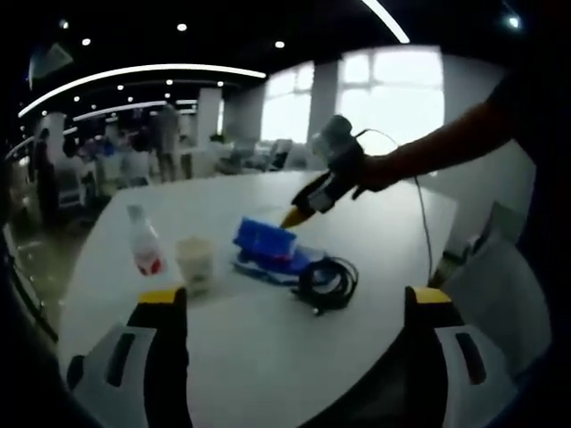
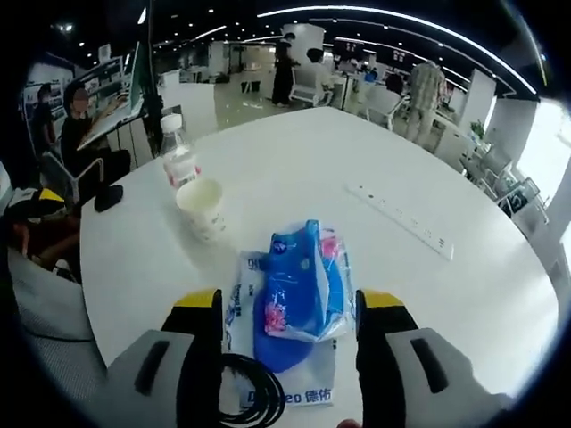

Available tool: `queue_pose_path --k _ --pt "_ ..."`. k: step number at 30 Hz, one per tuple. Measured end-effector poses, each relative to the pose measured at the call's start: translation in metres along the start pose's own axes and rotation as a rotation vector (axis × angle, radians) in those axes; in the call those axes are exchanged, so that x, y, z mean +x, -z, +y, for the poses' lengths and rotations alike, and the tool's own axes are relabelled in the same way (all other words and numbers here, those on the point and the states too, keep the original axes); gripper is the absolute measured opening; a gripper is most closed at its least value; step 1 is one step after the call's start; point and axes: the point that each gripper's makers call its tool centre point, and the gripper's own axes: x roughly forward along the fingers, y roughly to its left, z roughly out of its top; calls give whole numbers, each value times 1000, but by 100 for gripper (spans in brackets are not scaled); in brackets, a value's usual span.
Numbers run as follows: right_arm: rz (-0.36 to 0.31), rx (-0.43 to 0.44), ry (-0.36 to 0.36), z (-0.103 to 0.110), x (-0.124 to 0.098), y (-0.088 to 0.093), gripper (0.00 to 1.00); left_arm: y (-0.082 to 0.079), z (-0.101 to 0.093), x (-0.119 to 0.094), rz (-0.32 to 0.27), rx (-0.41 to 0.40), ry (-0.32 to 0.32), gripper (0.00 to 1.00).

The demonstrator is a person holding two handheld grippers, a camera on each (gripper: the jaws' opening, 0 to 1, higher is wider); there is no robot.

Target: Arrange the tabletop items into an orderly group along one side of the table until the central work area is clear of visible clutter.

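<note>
On the round white table, the clutter sits in a loose cluster toward one side. In the right gripper view, the right gripper hangs low over a blue plastic tissue pack, its yellow-tipped jaws spread wide apart on either side of the pack with a clear gap at each side, so it is released and grips nothing. The pack lies on a flat white and blue printed bag, and a coiled black cable rests just beside the bag near the left jaw. Farther along the table stand a white paper cup and, close behind it, a clear plastic water bottle with a red label, both upright. A long white power strip lies well apart from them on the far right of the tabletop. In the left gripper view, the left gripper is held back from the table edge with its jaws wide apart and nothing between them. The same view shows the bottle, the cup, the tissue pack and the cable in a row, with the right gripper reaching in over the pack, held by a person's hand. People stand and sit in the office behind.
</note>
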Motion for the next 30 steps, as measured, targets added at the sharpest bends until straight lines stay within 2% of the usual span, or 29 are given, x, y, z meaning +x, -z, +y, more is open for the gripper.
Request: queue_pose_path --k 6,11,19,23,30 --pt "-7 -1 -28 -3 14 -3 53 0 -1 0 -4 -17 6 100" --pt "-7 -2 -7 -6 20 -4 50 2 -4 2 6 -25 21 98" --pt "38 -13 -7 -4 27 4 44 1 -4 1 3 -31 27 97" --pt "33 -22 -6 -3 28 4 43 2 -5 2 8 -29 30 97" --pt "-1 -22 -10 -2 30 4 35 2 -5 1 4 -15 32 93"
